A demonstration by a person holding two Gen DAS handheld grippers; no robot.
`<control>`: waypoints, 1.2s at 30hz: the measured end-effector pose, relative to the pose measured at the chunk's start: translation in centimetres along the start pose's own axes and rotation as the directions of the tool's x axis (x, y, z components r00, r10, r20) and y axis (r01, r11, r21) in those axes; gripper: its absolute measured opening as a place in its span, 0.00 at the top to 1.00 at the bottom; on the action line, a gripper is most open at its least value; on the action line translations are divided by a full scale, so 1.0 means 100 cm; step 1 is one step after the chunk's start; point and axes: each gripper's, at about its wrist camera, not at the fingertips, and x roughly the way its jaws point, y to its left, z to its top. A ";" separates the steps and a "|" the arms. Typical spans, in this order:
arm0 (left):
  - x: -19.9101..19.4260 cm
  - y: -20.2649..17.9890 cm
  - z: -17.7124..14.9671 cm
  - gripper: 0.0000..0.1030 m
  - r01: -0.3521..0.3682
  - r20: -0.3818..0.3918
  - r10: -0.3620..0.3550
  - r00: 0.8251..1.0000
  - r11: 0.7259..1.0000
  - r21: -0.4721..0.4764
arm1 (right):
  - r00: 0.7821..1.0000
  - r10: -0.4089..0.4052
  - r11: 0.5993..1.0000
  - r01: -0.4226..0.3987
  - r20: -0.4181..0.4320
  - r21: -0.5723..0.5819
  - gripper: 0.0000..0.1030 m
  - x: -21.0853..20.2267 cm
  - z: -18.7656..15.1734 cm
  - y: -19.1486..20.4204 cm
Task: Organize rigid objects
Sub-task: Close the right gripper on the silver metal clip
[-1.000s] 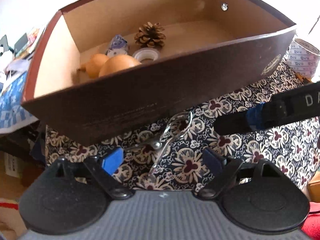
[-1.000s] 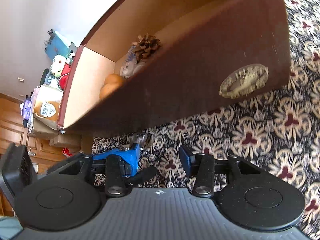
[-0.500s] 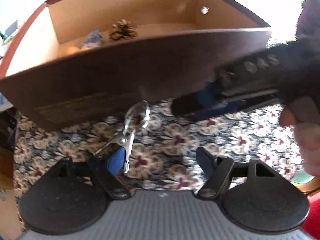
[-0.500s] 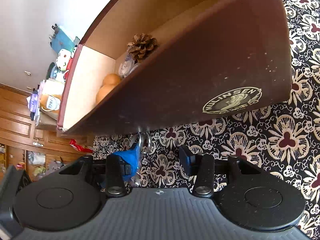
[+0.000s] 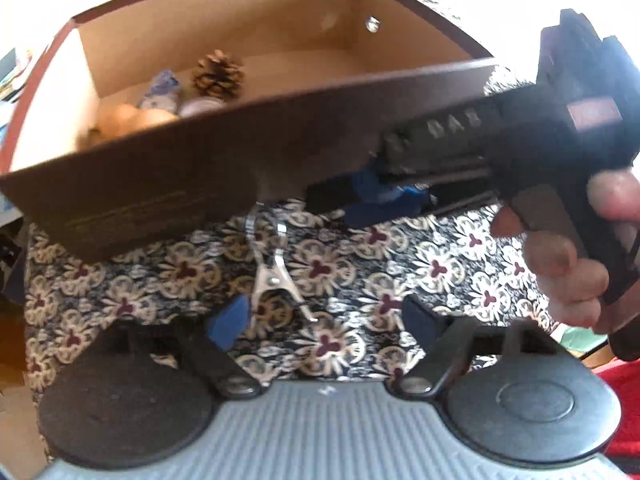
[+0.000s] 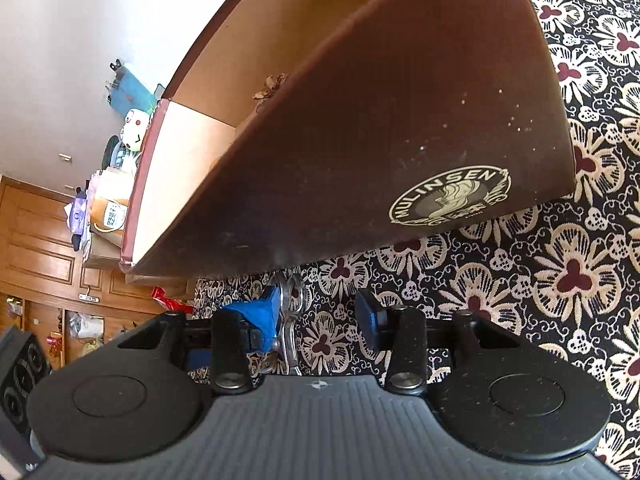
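A metal clip (image 5: 276, 276) with a ring lies on the floral cloth (image 5: 400, 264), just before the brown box (image 5: 200, 184). My left gripper (image 5: 324, 320) stands over it, jaws opening, the clip close to the left finger and not pressed. In the right wrist view the clip (image 6: 289, 320) sits between the fingers of my right gripper (image 6: 318, 316), against the left blue pad; the jaws are closing and the right pad is still apart. The box (image 6: 400, 140) holds a pine cone (image 5: 218, 74), a gourd (image 5: 132, 118), a tape roll (image 5: 200, 106) and a small figure (image 5: 162, 88).
A hand (image 5: 568, 264) holds the right gripper's body (image 5: 460, 136), which reaches across the box's front wall. Left of the box are cartons, a white plush (image 6: 134, 132) and wooden cabinets (image 6: 36, 232). Something red (image 5: 624, 400) lies at the lower right.
The right gripper has come in low from the right to the clip's ring end. The clip has swung from slanting to nearly straight between my left fingers. The box looms closer in the right view.
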 end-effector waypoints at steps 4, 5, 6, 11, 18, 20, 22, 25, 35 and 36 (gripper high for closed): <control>0.010 0.011 0.005 0.15 -0.030 -0.002 0.030 1.000 0.999 -0.032 | 1.000 -0.001 1.000 0.001 0.015 0.007 0.75 0.001 -0.004 0.002; 0.013 0.016 0.006 0.15 -0.027 -0.002 0.027 1.000 0.999 -0.037 | 1.000 -0.006 1.000 0.006 0.020 -0.003 0.75 0.001 -0.006 0.004; 0.017 0.015 0.008 0.15 -0.030 -0.003 0.030 1.000 0.999 -0.041 | 1.000 -0.011 1.000 0.011 0.025 -0.014 0.75 0.001 -0.008 0.006; 0.030 0.012 0.009 0.17 -0.075 -0.002 0.075 0.997 0.997 -0.018 | 0.999 -0.015 0.999 0.016 0.033 -0.029 0.75 0.003 -0.016 0.012; 0.032 0.016 0.007 0.30 -0.073 0.020 0.073 0.997 0.997 -0.006 | 0.998 -0.030 0.999 0.031 0.056 -0.012 0.71 0.002 -0.019 0.014; 0.031 0.016 0.006 0.32 -0.077 0.026 0.077 0.997 0.997 -0.008 | 0.998 -0.032 0.999 0.033 0.053 -0.029 0.71 0.004 -0.021 0.019; 0.027 0.015 0.003 0.44 -0.104 0.033 0.104 0.994 0.995 0.005 | 0.999 -0.019 0.999 0.020 0.046 -0.028 0.71 0.008 -0.021 0.022; 0.023 0.014 0.000 0.53 -0.130 0.041 0.130 0.991 0.991 0.010 | 0.999 -0.008 0.999 0.009 0.040 -0.035 0.71 0.012 -0.019 0.028; 0.012 0.023 -0.013 0.71 -0.162 0.100 0.164 0.981 0.986 -0.034 | 0.999 -0.045 0.994 0.047 0.019 -0.101 0.71 0.036 -0.023 0.048; 0.011 0.022 -0.015 0.71 -0.165 0.107 0.168 0.980 0.986 -0.036 | 0.999 -0.045 0.994 0.047 0.022 -0.103 0.71 0.036 -0.023 0.048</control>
